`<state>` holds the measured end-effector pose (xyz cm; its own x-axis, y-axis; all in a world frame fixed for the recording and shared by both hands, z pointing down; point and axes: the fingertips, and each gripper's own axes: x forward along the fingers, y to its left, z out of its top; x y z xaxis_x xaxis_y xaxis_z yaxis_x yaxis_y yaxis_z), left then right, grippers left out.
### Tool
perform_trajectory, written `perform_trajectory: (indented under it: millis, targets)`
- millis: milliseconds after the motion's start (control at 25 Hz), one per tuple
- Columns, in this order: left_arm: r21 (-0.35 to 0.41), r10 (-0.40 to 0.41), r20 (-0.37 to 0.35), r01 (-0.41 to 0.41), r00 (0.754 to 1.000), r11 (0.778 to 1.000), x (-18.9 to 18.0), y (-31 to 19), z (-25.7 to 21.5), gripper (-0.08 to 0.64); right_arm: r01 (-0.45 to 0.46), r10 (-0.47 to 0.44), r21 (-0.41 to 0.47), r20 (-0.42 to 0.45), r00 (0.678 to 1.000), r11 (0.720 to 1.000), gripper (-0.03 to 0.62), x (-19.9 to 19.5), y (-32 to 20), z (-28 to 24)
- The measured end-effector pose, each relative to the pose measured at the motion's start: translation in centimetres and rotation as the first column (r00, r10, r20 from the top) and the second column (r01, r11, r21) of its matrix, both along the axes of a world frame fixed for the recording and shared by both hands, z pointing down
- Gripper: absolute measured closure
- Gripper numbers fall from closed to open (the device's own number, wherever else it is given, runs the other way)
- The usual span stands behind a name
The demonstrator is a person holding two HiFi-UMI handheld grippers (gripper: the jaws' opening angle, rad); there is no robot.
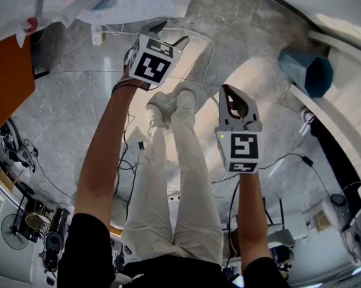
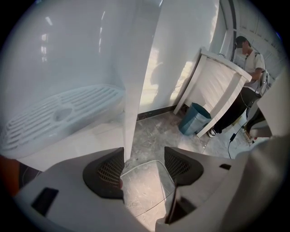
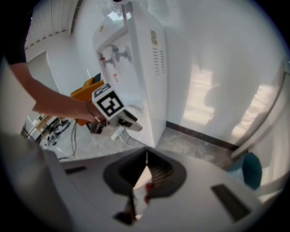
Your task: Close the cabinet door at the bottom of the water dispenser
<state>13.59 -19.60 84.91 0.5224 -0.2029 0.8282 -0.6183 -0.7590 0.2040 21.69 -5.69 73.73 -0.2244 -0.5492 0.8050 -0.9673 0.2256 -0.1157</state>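
The white water dispenser (image 3: 140,68) stands against the wall, its taps (image 3: 113,56) facing left. My left gripper (image 3: 131,122) is low at its front corner. In the left gripper view the drip tray (image 2: 59,113) is at left. A white vertical edge (image 2: 135,99) of the lower front comes down beside the left pad (image 2: 106,172). The left gripper (image 2: 144,165) is open, with only floor between its jaws. I cannot tell whether the cabinet door is ajar. My right gripper (image 1: 228,92) hangs shut and empty over the floor, away from the dispenser (image 1: 132,9).
A teal bin (image 1: 306,71) sits to the right by a leaning white panel (image 2: 217,86), with another person (image 2: 244,59) behind it. An orange cabinet (image 1: 11,81) stands at left. A power strip (image 1: 97,34) and cables (image 1: 129,162) lie on the marble floor.
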Motion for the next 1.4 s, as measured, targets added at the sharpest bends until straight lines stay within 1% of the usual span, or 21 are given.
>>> perform_trajectory:
  millis: [120,280,400,480,560,680,760,840,960,1040,1120,1240,1400]
  targets:
    - [0.018,-0.021,-0.008,0.021,1.000,1.000,-0.4,0.4,-1.5,0.334,-0.003,0.003,0.011,0.003,1.000,1.000,0.558,-0.5,0.0,-1.0]
    - [0.018,-0.057,-0.044,0.058,0.997,0.998,-0.2,0.9,-4.5,0.371,-0.015,0.015,0.026,0.006,1.000,1.000,0.558,-0.9,-0.1,-2.7]
    - [0.073,-0.037,-0.043,0.040,0.998,0.997,0.0,1.2,-7.2,0.426,-0.026,0.026,0.039,0.007,1.000,0.999,0.558,-1.1,0.0,-4.2]
    - [0.120,-0.051,-0.037,0.055,0.998,0.991,-0.3,1.1,-8.8,0.510,-0.030,0.030,0.047,0.001,1.000,0.998,0.558,-0.9,0.2,-5.1]
    - [0.151,-0.077,-0.042,0.083,0.996,0.985,-0.9,1.0,-10.4,0.537,-0.030,0.030,0.055,-0.005,1.000,0.998,0.558,-0.8,0.3,-6.1]
    - [0.201,-0.097,-0.060,0.107,0.993,0.974,-2.0,0.8,-13.1,0.548,-0.034,0.035,0.071,-0.009,0.999,0.997,0.558,-0.8,0.2,-7.7]
    - [0.221,-0.104,-0.078,0.119,0.992,0.968,-2.7,0.9,-15.3,0.549,-0.043,0.044,0.083,-0.009,0.999,0.996,0.558,-0.7,0.1,-9.0]
    - [0.222,-0.113,-0.095,0.132,0.989,0.966,-3.3,1.3,-17.5,0.549,-0.053,0.053,0.100,-0.001,0.999,0.994,0.558,-0.8,-0.1,-10.7]
    - [0.217,-0.106,-0.131,0.133,0.986,0.967,-3.4,2.3,-20.6,0.549,-0.062,0.058,0.121,0.036,0.998,0.991,0.558,-1.2,-0.3,-13.6]
    - [0.213,-0.095,-0.155,0.127,0.983,0.969,-3.6,3.3,-22.6,0.549,-0.057,0.051,0.137,0.050,0.997,0.989,0.558,-2.0,-0.2,-15.4]
    - [0.212,-0.100,-0.176,0.136,0.979,0.968,-4.2,4.0,-24.8,0.549,-0.041,0.033,0.165,0.049,0.998,0.985,0.558,-2.9,-0.6,-17.2]
    - [0.218,-0.115,-0.205,0.160,0.972,0.963,-5.3,4.9,-28.3,0.549,-0.024,0.013,0.205,0.056,0.998,0.978,0.558,-3.8,-1.3,-20.0]
    - [0.232,-0.143,-0.228,0.196,0.963,0.953,-7.1,5.7,-33.0,0.549,-0.019,0.007,0.247,0.053,0.999,0.969,0.558,-4.0,-2.1,-23.9]
